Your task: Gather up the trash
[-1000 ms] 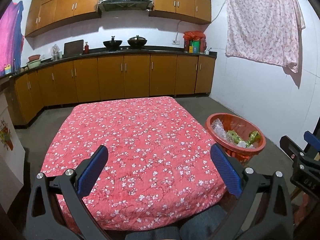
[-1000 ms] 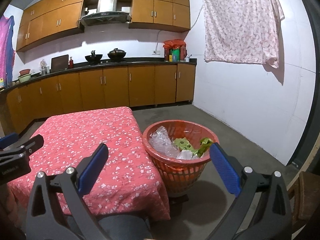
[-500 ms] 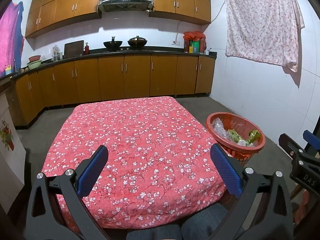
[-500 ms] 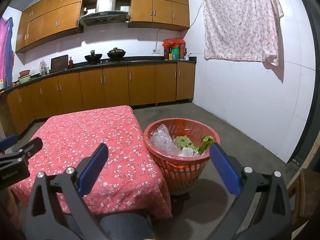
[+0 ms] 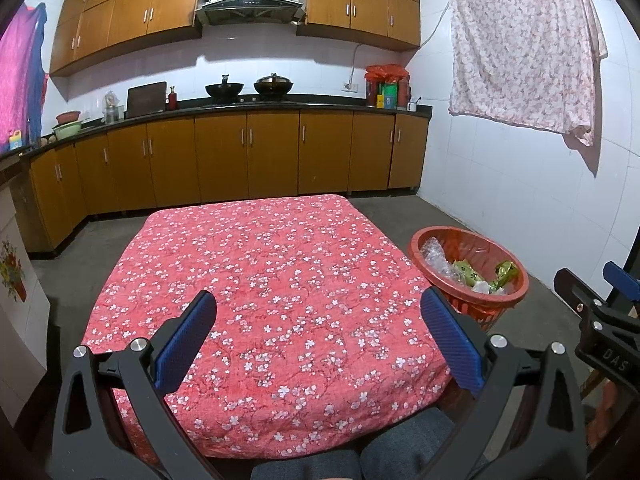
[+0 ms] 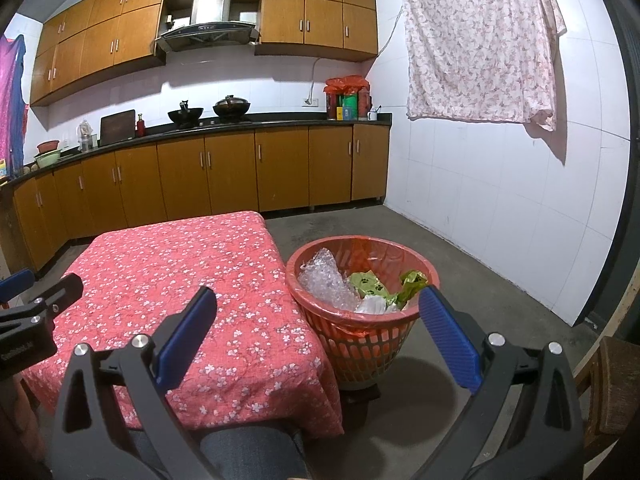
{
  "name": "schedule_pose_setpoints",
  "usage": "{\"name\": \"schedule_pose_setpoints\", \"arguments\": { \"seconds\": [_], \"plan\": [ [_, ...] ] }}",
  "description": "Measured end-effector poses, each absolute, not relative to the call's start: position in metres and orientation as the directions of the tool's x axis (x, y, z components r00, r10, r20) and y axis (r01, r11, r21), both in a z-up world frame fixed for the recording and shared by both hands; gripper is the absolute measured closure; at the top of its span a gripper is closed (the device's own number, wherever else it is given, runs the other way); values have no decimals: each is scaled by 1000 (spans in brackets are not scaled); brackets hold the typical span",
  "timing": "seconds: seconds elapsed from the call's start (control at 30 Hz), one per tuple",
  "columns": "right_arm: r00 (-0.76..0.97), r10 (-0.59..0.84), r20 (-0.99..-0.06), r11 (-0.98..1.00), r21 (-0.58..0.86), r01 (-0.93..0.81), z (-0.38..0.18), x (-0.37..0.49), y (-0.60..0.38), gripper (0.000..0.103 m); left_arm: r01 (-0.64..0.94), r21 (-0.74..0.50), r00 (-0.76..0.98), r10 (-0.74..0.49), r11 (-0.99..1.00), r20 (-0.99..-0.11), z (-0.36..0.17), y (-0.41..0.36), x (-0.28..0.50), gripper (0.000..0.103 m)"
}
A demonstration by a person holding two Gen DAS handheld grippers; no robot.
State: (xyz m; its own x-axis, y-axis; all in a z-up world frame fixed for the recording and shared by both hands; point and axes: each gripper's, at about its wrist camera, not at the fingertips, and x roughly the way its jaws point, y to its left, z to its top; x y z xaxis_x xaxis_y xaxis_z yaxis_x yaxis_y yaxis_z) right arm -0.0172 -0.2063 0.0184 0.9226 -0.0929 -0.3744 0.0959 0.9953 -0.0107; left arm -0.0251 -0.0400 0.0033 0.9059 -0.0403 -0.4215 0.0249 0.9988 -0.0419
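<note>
An orange plastic basket [image 6: 400,248] stands on the floor right of the table; it also shows in the left wrist view [image 5: 480,240]. It holds clear bubble wrap [image 6: 324,280], green wrappers [image 6: 368,286] and a white scrap. My left gripper [image 5: 318,332] is open and empty above the near part of the table with the red floral cloth [image 5: 260,280]. My right gripper [image 6: 316,330] is open and empty, held in front of the basket and the table's right edge [image 6: 280,280]. No trash shows on the cloth.
Brown kitchen cabinets [image 5: 248,160] with a dark counter run along the back and left. A floral sheet [image 5: 520,48] hangs on the white right wall. A wooden chair [image 6: 616,384] stands at the far right. My knees [image 5: 360,460] show below the table's front edge.
Both views have shifted very slightly; the basket sits a touch lower in the right wrist view. Both grippers stay open and empty.
</note>
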Motion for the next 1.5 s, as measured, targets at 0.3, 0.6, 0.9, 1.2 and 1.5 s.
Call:
{"name": "schedule_pose_setpoints", "arguments": {
  "seconds": [0.3, 0.6, 0.9, 1.2, 1.5],
  "plan": [
    [923, -94, -374, 995, -9, 98, 18, -17, -207, 4, 26, -42, 906, -41, 999, -421, 3, -41, -26, 2],
    [921, -96, -378, 995, -7, 101, 16, -18, -208, 4, 28, -42, 905, -43, 999, -423, 4, -42, -24, 2],
    [920, -96, -381, 995, -7, 101, 13, -19, -208, 4, 27, -45, 903, -43, 999, -427, 6, -41, -23, 2],
    [919, -96, -381, 995, -8, 101, 13, -19, -208, 4, 29, -45, 903, -46, 999, -426, 6, -41, -22, 2],
    [919, -96, -383, 995, -6, 101, 14, -19, -209, 4, 30, -46, 903, -46, 999, -428, 6, -41, -22, 2]
  ]
}}
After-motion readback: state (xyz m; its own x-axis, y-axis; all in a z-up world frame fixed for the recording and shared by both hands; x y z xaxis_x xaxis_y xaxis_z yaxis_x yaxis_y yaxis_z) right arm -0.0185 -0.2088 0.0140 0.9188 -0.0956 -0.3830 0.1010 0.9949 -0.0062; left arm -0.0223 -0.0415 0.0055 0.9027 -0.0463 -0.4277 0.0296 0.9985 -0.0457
